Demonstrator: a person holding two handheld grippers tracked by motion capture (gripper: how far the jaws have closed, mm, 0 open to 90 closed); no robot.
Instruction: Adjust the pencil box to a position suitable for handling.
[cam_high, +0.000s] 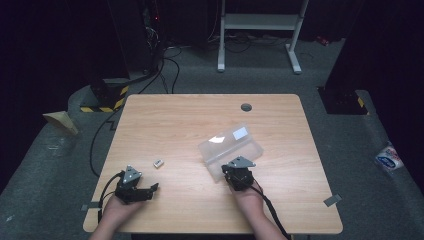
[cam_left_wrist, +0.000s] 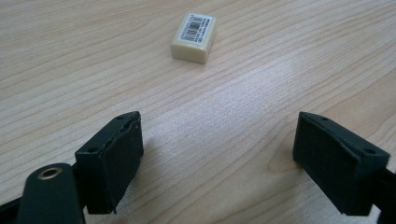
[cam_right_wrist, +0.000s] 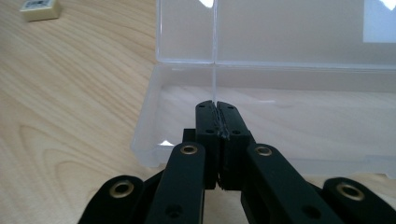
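On the wooden table (cam_high: 180, 115) a clear plastic box (cam_high: 231, 150) lies open, its lid tipped back. The right gripper (cam_right_wrist: 217, 122) has its jaws pressed together with nothing between them, tips just over the box's near wall. The left gripper (cam_left_wrist: 217, 154) rests low with jaws spread wide and empty; a small cream eraser (cam_left_wrist: 194, 37) lies on the wood ahead of it, apart from the box

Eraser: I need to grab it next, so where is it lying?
In the high view the eraser lies on the table, beyond the left gripper, left of the clear box.
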